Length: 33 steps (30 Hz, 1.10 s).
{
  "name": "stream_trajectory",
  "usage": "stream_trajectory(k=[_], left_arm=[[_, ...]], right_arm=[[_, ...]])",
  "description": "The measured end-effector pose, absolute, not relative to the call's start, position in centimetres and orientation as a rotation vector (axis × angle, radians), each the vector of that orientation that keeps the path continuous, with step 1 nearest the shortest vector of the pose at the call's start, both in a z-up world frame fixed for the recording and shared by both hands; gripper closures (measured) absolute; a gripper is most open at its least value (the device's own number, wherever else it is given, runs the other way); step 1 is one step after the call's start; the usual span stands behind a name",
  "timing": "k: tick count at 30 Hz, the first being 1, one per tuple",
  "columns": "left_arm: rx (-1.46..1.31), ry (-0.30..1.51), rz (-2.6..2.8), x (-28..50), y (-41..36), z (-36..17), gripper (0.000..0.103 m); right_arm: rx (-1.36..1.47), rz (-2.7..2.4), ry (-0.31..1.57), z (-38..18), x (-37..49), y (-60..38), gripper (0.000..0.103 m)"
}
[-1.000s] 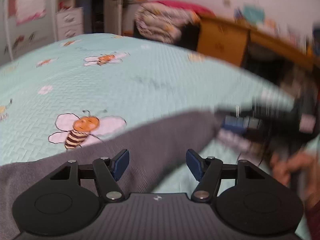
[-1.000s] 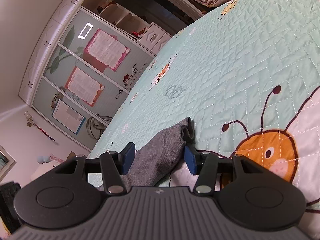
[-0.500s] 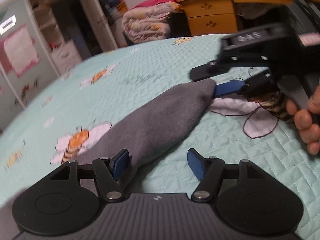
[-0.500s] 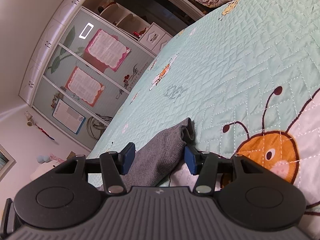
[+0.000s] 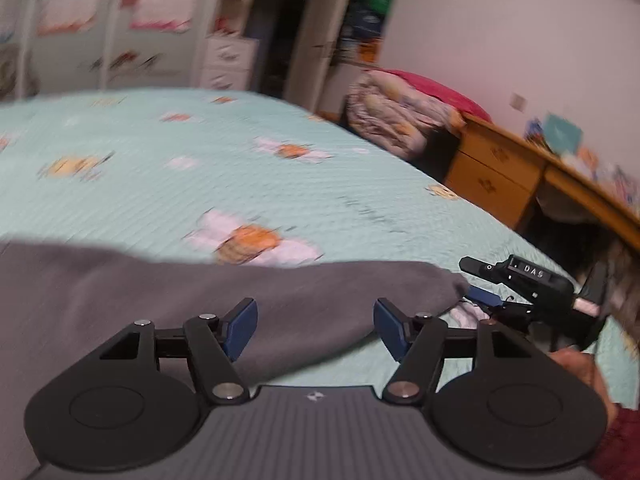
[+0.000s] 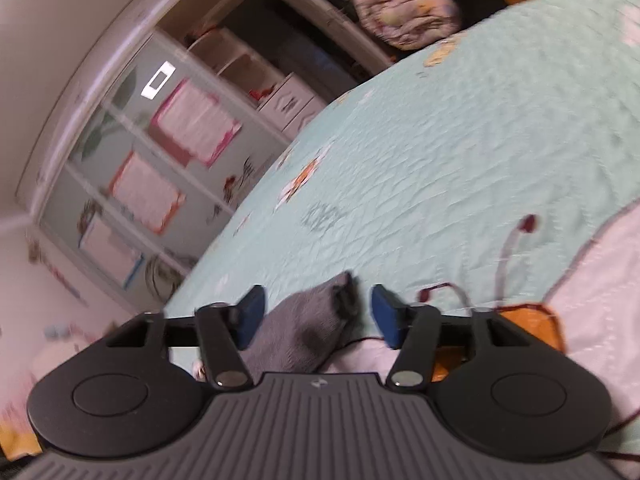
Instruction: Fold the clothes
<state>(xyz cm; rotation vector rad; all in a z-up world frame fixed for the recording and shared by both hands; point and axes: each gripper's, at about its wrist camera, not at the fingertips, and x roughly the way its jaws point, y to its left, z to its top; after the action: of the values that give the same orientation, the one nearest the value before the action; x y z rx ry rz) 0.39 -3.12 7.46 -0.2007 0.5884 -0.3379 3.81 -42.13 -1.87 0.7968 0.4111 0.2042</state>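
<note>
left wrist view swung since 0.5 s ago; both grippers (image 5: 314,326) (image 6: 318,314) still open over grey garment (image 5: 160,292).

The bed (image 5: 248,176) lay open beyond the grey garment (image 5: 160,300), its mint bee-print cover bare across the middle and far side, with room to pass. Between the spread pads of the left hand-held gripper (image 5: 314,326) only the garment lay. To its right the right hand-held gripper (image 5: 520,292) stood at the garment's end, closing that side. Past the bed's far edge a bundled quilt (image 5: 396,124) and a wooden desk (image 5: 500,176) stood in the way.
</note>
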Motion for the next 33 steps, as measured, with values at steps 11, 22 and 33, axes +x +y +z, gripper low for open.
stream_trajectory(k=[11,22,33], left_arm=[[-0.406,0.665,-0.216,-7.3,5.8,8.0,0.033],[-0.765,0.500,-0.073,-15.6,21.0,8.6,0.031],[-0.721,0.471,0.071,-21.1,28.2,8.0,0.031]], right_arm=[[0.490,0.158,0.530,1.2,5.9,-36.3,0.096],[-0.225,0.768,0.115,13.6,-9.0,-4.4,0.096],[-0.731,1.084,0.182,1.1,-21.9,9.3,0.072]])
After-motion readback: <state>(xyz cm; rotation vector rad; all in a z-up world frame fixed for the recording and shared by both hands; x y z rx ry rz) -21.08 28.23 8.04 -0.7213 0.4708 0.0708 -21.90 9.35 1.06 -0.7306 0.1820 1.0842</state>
